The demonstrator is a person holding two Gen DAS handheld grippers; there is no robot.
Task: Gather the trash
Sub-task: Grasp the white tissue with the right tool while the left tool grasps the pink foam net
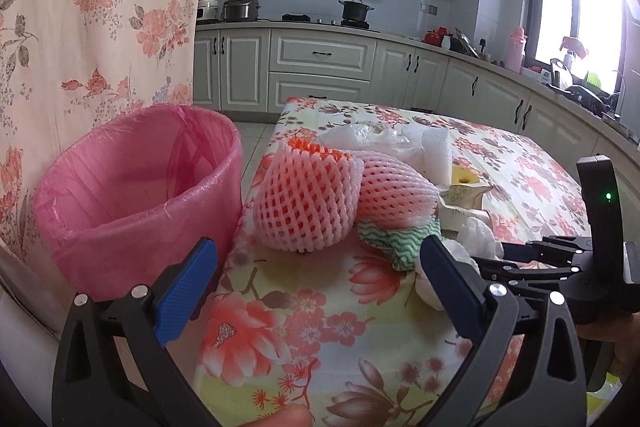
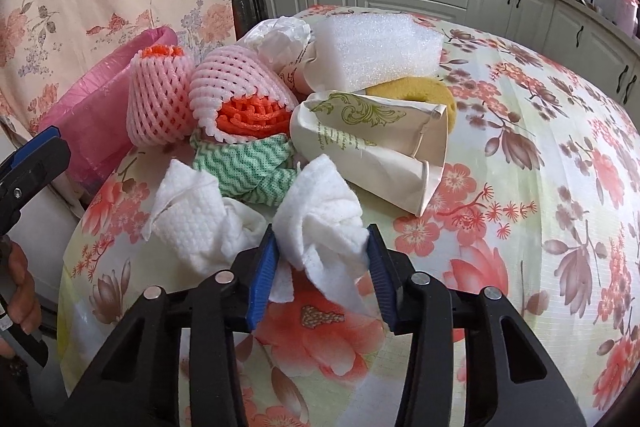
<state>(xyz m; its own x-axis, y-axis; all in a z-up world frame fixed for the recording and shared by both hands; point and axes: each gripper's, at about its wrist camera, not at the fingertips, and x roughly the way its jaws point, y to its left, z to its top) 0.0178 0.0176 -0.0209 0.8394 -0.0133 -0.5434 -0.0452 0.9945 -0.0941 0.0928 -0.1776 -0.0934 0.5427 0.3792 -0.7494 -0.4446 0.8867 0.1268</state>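
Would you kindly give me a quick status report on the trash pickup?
Right gripper clamped on crumpled white tissue. Left gripper open, empty, beside pink-lined bin. Foam nets, paper cups, cloth still piled on table. Path to bin unobstructed.

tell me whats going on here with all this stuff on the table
A person with a gripper in each hand is clearing trash off a floral tablecloth. The right gripper is pinching a crumpled white paper towel at the near edge of the pile. The left gripper hangs open and empty beside the pink-lined bin, which looks empty so far.
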